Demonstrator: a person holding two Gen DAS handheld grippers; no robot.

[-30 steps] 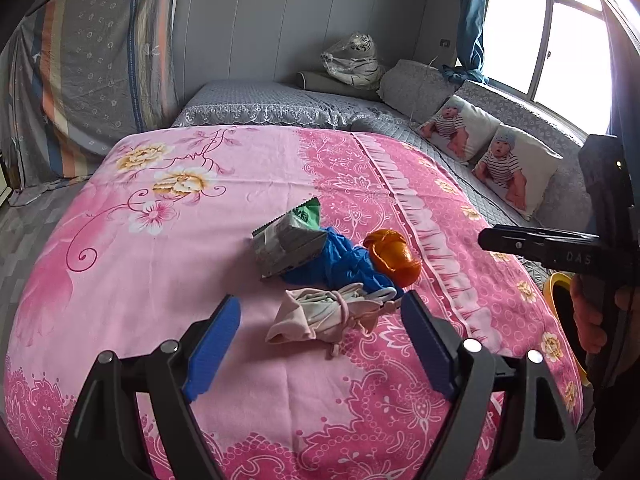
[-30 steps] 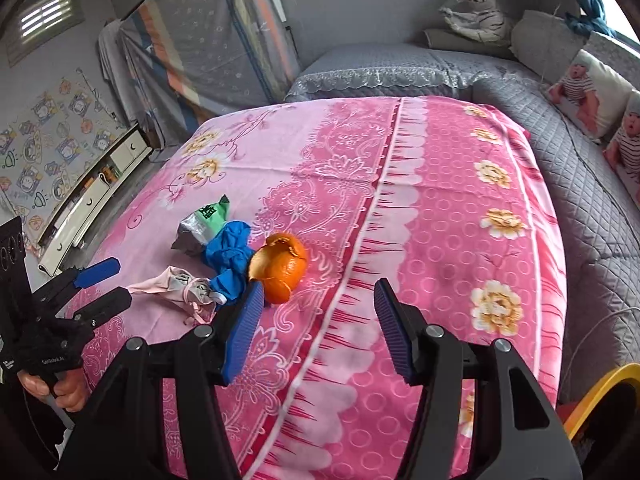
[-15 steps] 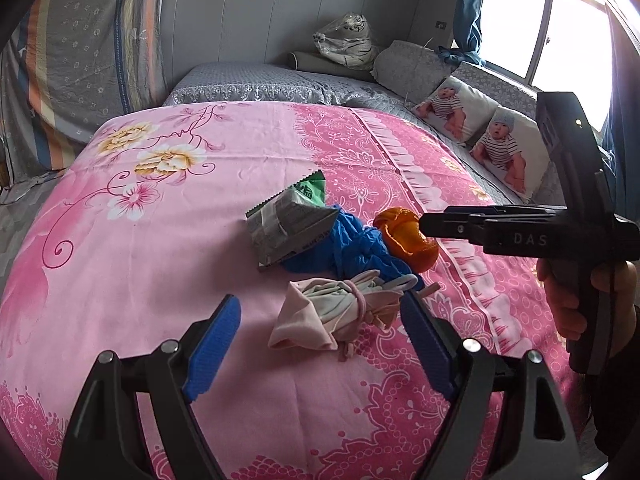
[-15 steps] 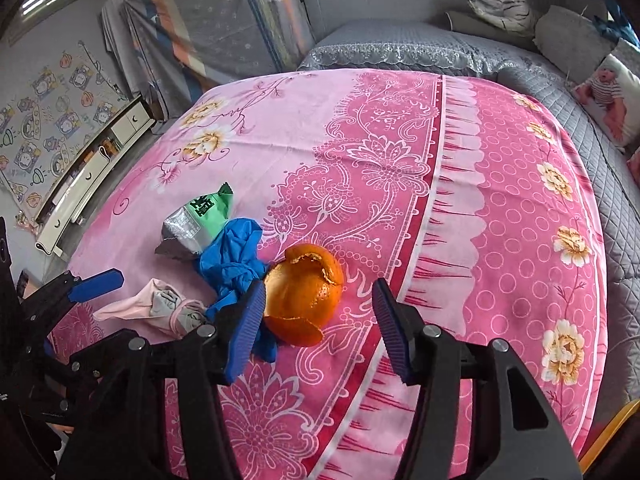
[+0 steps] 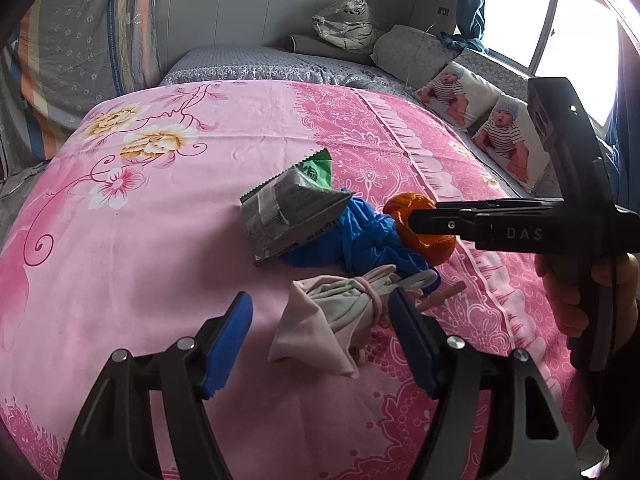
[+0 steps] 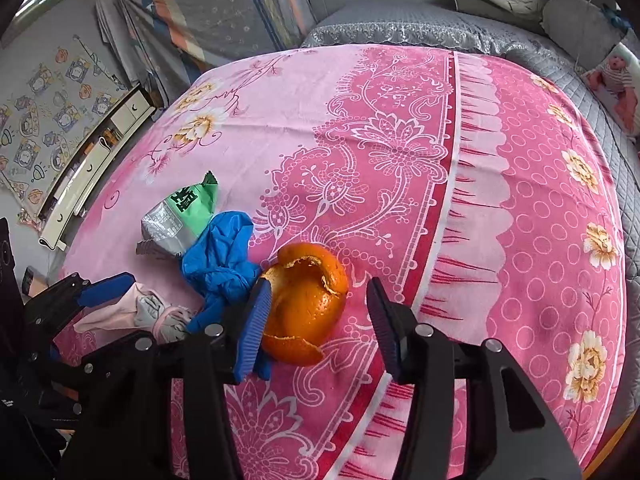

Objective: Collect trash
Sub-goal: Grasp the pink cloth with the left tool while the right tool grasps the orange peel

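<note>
The left gripper (image 5: 320, 344) has just been closing around the pink rag (image 5: 332, 328), nearest of the pile on the pink bedspread (image 5: 160, 248), pads not yet pressing. Just beyond the rag, the right gripper (image 6: 320, 320) has been closing too, jaws still clear of the orange peel (image 6: 304, 300) between them. Each should sink lower before squeezing, avoiding the blue glove (image 6: 220, 264) between rag and peel.

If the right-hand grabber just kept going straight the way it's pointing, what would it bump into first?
Most likely the hollow orange peel. It sits between the fingers of the right gripper, which have just been closing around it without yet pressing on it. Behind the peel lies only the pink floral bedsheet, though depth is hard to judge.
</note>
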